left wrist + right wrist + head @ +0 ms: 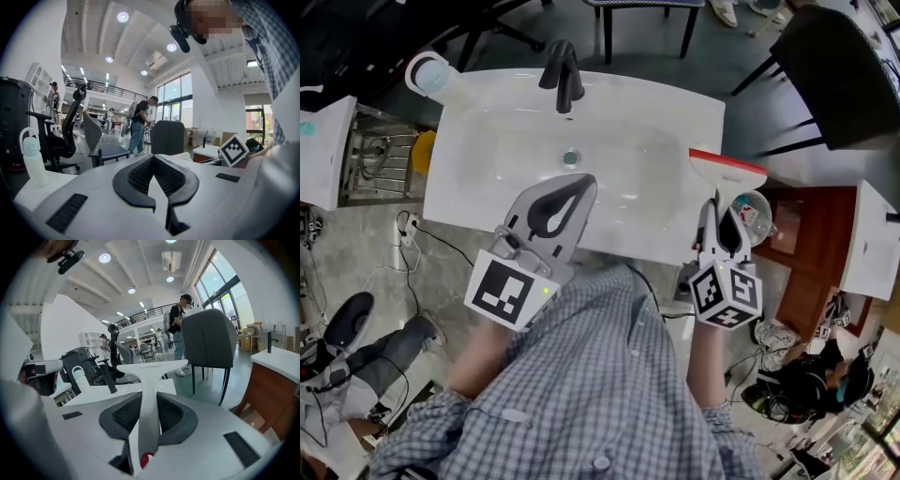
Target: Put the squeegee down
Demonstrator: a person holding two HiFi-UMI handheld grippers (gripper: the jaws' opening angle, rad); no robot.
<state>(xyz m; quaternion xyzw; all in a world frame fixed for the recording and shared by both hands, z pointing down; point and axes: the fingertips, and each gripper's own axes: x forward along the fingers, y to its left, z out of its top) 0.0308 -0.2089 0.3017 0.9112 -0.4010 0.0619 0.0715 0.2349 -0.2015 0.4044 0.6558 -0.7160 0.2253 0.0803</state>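
Right gripper view shows the right gripper [149,403] clamping the squeegee [152,370].

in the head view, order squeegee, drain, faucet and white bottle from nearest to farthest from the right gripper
1. squeegee, held in the right gripper, right side
2. drain, middle of the sink
3. faucet, back centre
4. white bottle, far left corner

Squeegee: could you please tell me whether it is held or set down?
Held. The right gripper is shut on the squeegee by its handle. The blade is at the sink edge; cannot tell whether it touches.
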